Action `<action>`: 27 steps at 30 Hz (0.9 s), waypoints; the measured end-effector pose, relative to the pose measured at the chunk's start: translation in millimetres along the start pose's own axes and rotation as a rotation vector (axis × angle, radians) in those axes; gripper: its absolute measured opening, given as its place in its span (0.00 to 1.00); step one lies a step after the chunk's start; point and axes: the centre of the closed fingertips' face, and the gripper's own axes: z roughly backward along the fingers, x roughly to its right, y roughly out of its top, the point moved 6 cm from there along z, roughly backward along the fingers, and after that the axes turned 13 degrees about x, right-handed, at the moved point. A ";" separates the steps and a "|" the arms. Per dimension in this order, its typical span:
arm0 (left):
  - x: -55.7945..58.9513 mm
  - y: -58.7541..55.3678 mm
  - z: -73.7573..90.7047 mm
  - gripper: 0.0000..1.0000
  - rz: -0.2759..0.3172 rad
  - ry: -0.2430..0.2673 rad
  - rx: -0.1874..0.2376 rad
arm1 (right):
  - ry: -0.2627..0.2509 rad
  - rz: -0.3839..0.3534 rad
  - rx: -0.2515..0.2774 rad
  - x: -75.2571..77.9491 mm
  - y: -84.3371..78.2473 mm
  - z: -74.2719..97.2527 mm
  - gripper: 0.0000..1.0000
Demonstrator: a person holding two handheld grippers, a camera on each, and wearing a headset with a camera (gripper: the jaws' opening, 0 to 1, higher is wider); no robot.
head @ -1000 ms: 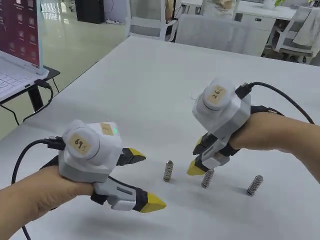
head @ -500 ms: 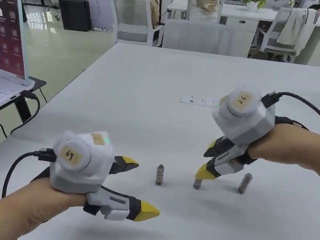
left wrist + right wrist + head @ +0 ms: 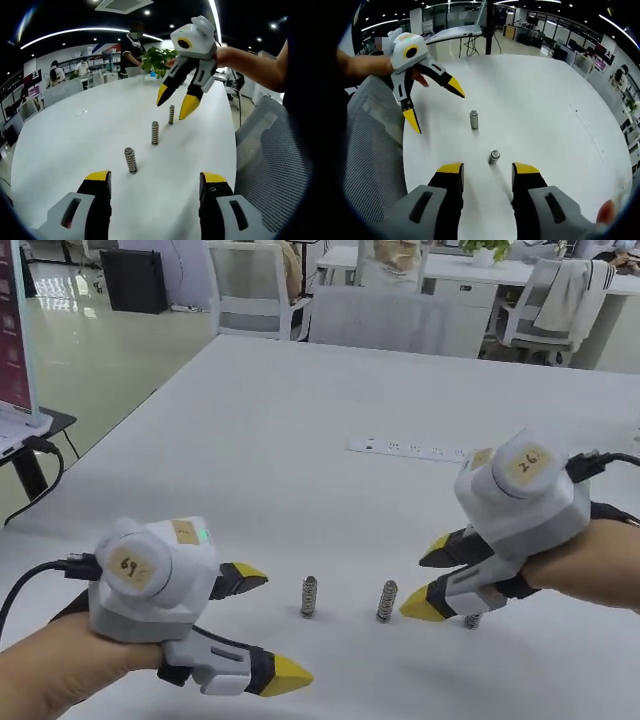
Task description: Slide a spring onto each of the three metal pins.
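Observation:
Three coiled springs stand upright in a row on the white table (image 3: 300, 440): a left spring (image 3: 309, 596), a middle spring (image 3: 386, 601) and a right spring (image 3: 472, 620), the last half hidden behind my right gripper (image 3: 428, 575). That gripper is open and empty, just right of the middle spring. Open and empty too, my left gripper (image 3: 268, 625) hovers left of the row. The left gripper view looks past my left gripper (image 3: 156, 177) along the springs (image 3: 130, 160) (image 3: 155, 133) (image 3: 171, 114) to the right gripper (image 3: 175, 100). The right gripper view has my right gripper (image 3: 488, 169) over a spring (image 3: 493, 157), another spring (image 3: 474, 120) beyond, and the left gripper (image 3: 435, 105).
A white power strip (image 3: 410, 450) lies on the table farther back. Office chairs (image 3: 385, 320) stand at the far edge. A laptop on a stand (image 3: 12, 390) sits off the table's left side. People work at desks in the background.
My right gripper has drawn back to the right, off the middle spring, and its jaws stand a little wider. The head camera has tilted up. The left gripper barely moved.

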 end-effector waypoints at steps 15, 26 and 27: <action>-0.6 -0.2 0.8 0.69 0.007 0.002 0.003 | -0.026 -0.073 0.096 -17.6 -17.3 25.6 0.40; -0.6 -0.6 1.9 0.71 0.017 0.002 0.008 | -0.070 -0.152 0.163 -28.1 -39.0 47.1 0.43; -0.7 -0.7 2.0 0.71 0.017 0.003 0.008 | -0.076 -0.161 0.170 -28.5 -40.8 49.3 0.43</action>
